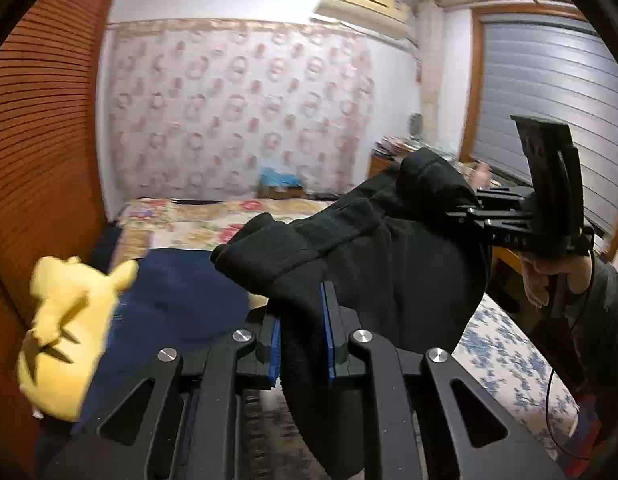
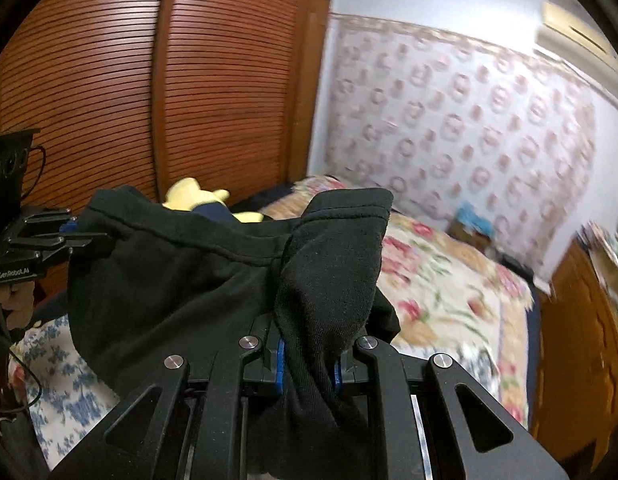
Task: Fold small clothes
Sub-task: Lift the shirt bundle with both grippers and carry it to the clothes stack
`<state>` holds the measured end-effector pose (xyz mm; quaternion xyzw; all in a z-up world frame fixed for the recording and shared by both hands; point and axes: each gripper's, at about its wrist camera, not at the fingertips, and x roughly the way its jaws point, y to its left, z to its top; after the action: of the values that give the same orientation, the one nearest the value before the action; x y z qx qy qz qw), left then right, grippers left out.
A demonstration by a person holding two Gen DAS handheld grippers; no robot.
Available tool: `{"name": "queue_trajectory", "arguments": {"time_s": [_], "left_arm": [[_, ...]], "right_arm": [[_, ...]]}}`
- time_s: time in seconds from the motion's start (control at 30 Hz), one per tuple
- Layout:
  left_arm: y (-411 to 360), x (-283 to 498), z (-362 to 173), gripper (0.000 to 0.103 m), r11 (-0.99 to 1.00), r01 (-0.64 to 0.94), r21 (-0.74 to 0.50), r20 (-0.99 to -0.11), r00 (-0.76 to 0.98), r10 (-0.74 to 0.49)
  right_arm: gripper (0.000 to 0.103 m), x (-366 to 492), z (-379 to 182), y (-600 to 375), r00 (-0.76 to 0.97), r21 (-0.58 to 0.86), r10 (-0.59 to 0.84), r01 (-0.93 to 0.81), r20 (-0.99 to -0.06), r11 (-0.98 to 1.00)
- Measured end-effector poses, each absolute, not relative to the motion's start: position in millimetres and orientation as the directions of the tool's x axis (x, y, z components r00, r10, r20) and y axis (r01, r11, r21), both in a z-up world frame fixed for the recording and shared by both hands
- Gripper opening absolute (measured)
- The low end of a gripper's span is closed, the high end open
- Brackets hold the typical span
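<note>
Garment (image 1: 389, 264) of black fleece hangs stretched above the bed (image 1: 505, 344), left tongs (image 1: 303, 336) and right tongs (image 2: 309, 364) each clamped on one edge, to spread it for folding.

Black garment (image 1: 389, 264) — clamped between both grippers

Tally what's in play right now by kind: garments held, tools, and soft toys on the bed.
Black garment, held between both tools: 1
Tools, left tool and right tool, each shut on the garment: 2
Yellow soft toy, at the bed's edge by the wardrobe: 1
Total: 4
</note>
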<state>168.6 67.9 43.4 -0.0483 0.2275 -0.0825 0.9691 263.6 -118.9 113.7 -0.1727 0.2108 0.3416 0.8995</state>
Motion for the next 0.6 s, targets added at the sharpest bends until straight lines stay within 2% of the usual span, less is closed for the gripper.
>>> {"name": "queue_trajectory", "arguments": {"time_s": [0.23, 0.6], "left_arm": [[123.1, 141.1, 29.2, 0.017, 0.985, 0.014, -0.174, -0.400, 0.913, -0.083], [188.8, 141.5, -33.3, 0.018, 0.951, -0.188, -0.246, -0.510, 0.859, 0.037]], "right_arm": [[0.016, 312.0, 122.4, -64.4, 0.612, -0.220, 0.598, -0.771, -0.518, 0.598], [0.016, 373.7, 101.6, 58.0, 0.507, -0.287, 0.626, -0.859, -0.592, 0.424]]}}
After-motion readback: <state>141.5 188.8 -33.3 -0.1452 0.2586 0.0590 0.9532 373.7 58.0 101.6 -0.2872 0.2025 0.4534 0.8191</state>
